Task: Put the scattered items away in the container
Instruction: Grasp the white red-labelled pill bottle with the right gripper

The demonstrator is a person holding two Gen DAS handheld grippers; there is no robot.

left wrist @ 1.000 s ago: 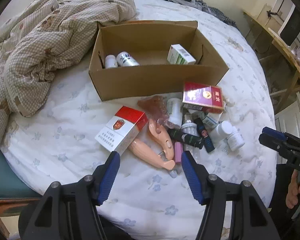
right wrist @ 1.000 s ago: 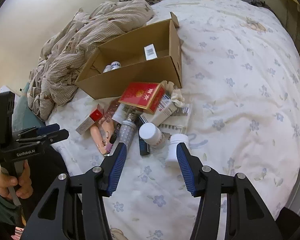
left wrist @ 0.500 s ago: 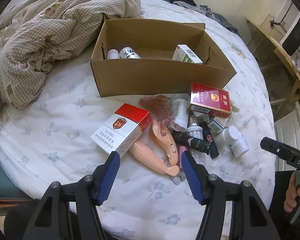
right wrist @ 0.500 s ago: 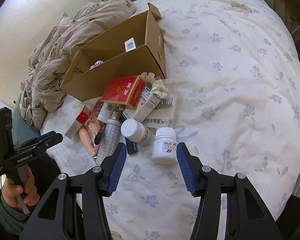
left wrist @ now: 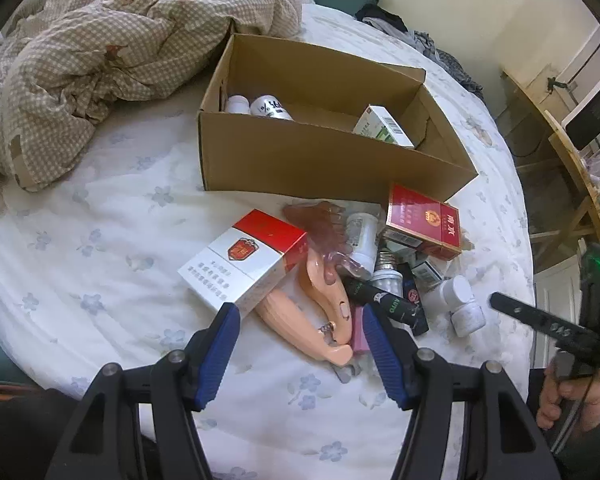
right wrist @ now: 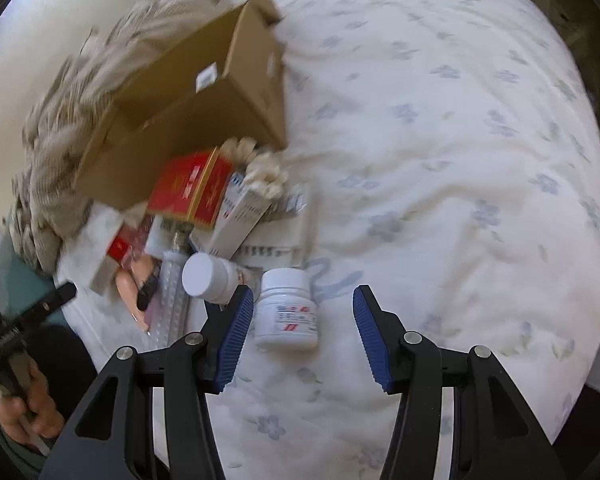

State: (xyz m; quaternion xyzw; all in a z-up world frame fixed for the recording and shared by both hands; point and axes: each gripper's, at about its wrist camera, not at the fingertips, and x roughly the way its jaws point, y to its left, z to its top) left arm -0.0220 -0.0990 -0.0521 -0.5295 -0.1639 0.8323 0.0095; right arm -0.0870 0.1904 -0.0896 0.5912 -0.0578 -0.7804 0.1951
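Both tongs (left wrist: 298,326) (right wrist: 303,312) spread, empty; white floral bedsheet (right wrist: 440,160), checked quilt (left wrist: 100,40) bunched behind cardboard box (left wrist: 320,168).

Two near, perhaps converging views over clutter (left wrist: 384,264).

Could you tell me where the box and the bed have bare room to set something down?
Inside the cardboard box, the floor between the two white bottles and the green-white carton is bare. The sheet between the checked quilt and the red-white pack is open. The pile before the box is crowded.
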